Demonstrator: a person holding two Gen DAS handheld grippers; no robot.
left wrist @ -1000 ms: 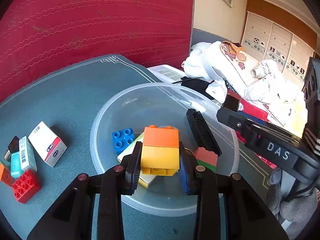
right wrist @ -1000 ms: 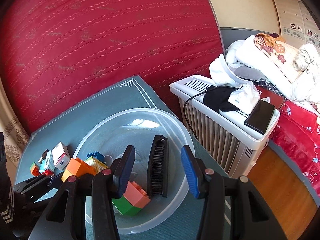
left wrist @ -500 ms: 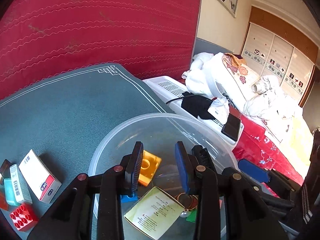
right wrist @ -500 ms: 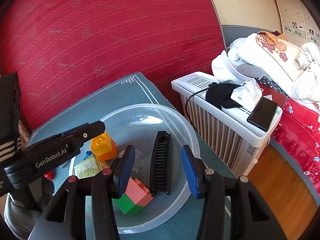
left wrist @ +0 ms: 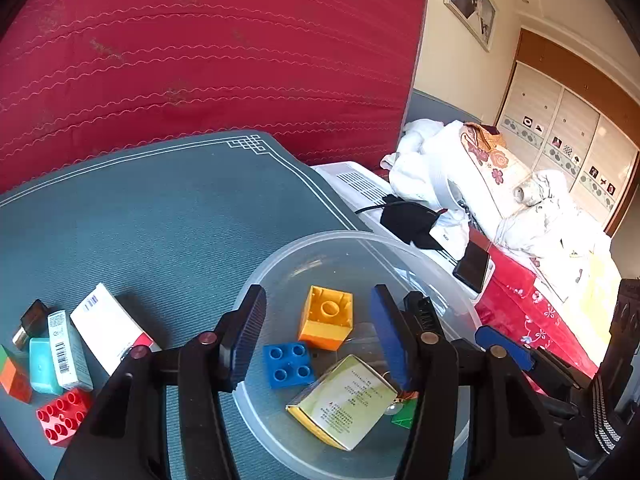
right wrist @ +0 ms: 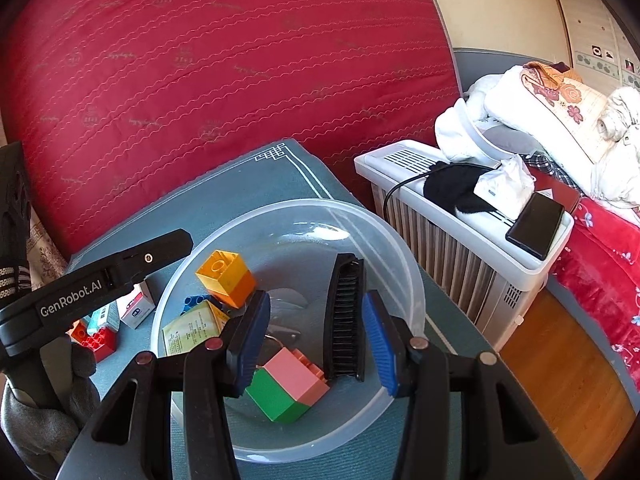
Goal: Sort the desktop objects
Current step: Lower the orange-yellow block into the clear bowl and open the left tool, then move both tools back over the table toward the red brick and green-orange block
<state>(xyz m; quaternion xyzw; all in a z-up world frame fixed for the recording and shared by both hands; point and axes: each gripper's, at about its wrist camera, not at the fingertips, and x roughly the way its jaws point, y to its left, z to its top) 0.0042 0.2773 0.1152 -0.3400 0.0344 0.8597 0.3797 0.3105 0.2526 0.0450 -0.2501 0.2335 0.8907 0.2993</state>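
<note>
A clear plastic bowl [left wrist: 280,264] [right wrist: 400,248] stands on the teal mat. In it lie a yellow-orange block [left wrist: 326,318] [right wrist: 226,276] on its side, a blue brick [left wrist: 289,364], a yellow box [left wrist: 344,400] [right wrist: 188,328], a black comb [right wrist: 346,316] and a pink-green block [right wrist: 286,384]. My left gripper [left wrist: 318,336] is open and empty above the bowl's near side. My right gripper [right wrist: 316,340] is open and empty over the bowl's near rim.
Left of the bowl on the mat lie a white-red box [left wrist: 108,332], a teal box [left wrist: 66,348], a red brick [left wrist: 62,414], an orange-green block [left wrist: 14,374] and a small dark item [left wrist: 34,316]. A white radiator [right wrist: 460,240] with a phone [right wrist: 534,224] stands to the right.
My left gripper opened and let the yellow-orange block drop into the bowl, then pulled back and up. The right gripper stayed open and nearly still.
</note>
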